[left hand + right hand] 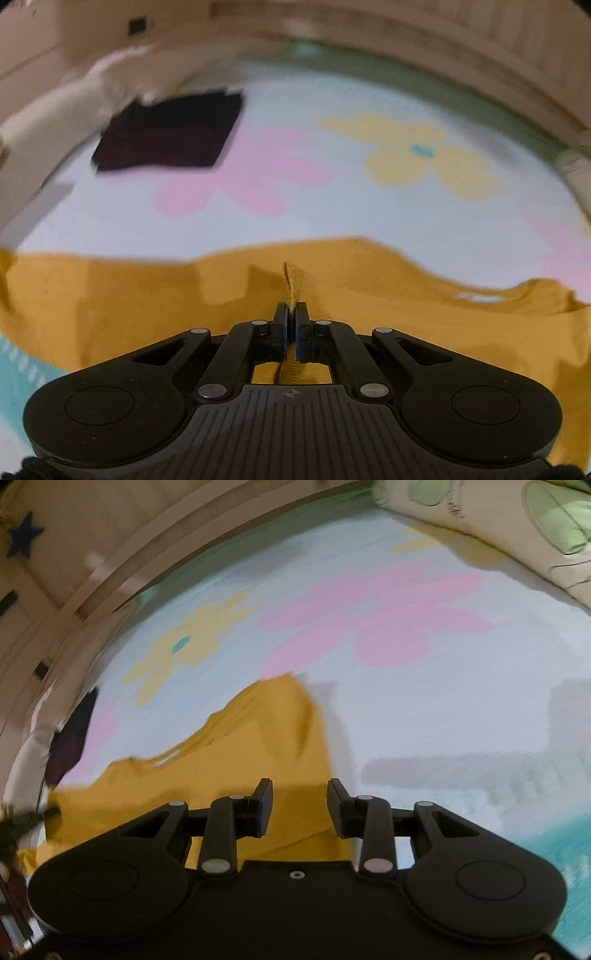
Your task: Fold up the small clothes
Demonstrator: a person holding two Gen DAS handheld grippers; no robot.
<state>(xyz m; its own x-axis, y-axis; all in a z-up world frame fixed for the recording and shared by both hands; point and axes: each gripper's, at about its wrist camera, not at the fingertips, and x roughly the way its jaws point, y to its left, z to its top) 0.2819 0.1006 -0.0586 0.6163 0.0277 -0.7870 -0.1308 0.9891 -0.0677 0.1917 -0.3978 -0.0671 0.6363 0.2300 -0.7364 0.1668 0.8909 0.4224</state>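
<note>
A mustard-yellow small garment [155, 295] lies across the flowered bed sheet [332, 103]. My left gripper [291, 314] is shut on a pinch of its fabric, which sticks up between the pads. In the right wrist view the same yellow garment [258, 738] spreads from the left to just under my right gripper [300, 794], which is open and holds nothing. The garment's right edge runs between the open fingers. Both views are motion-blurred.
A folded dark garment [170, 136] lies at the far left of the sheet, also at the left edge in the right wrist view [70, 738]. A cream pillow with green patches [517, 528] sits at the upper right. Wooden bed frame [480, 48] borders the far side.
</note>
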